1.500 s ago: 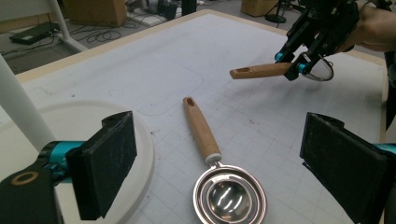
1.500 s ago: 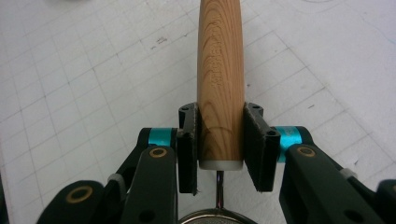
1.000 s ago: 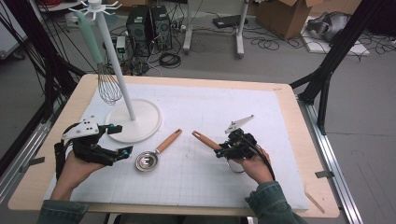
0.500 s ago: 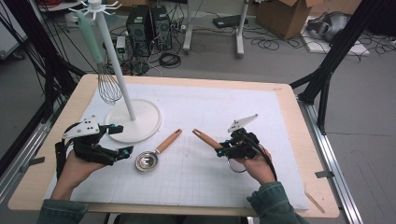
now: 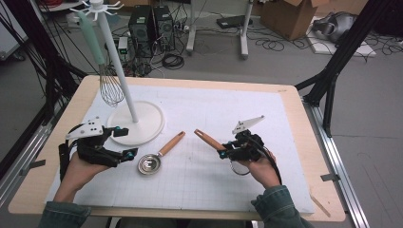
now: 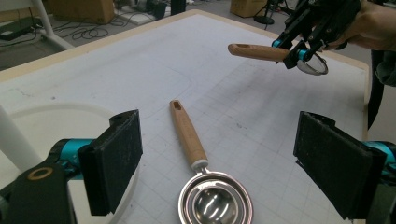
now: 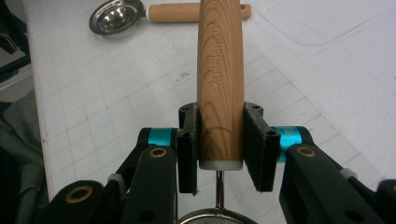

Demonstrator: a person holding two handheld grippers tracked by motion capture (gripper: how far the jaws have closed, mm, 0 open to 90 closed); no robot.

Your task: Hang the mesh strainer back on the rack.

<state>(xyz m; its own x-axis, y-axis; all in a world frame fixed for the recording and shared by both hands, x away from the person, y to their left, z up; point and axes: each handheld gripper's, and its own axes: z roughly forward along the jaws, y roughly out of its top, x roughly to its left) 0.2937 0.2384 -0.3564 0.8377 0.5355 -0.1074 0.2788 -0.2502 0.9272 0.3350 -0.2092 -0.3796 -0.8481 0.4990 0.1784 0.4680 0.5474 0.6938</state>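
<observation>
A metal scoop with a wooden handle (image 5: 159,154) lies flat on the white mat, bowl toward me. My left gripper (image 5: 126,142) hovers just left of it, open. In the left gripper view the scoop (image 6: 196,154) lies between and ahead of the pads (image 6: 116,163), untouched; the jaws have just been closing a little. My right gripper (image 5: 228,152) is shut on the wooden handle (image 5: 209,140) of a second utensil, held above the mat with the handle pointing up-left. The right gripper view shows both pads pressing the handle (image 7: 220,84), its round metal head (image 7: 219,217) below.
A white stand (image 5: 138,121) with a round base and tall pole rises at the back left of the mat. A whisk (image 5: 110,88) with a mint handle hangs from it. The table edge (image 5: 328,180) runs close to the right hand.
</observation>
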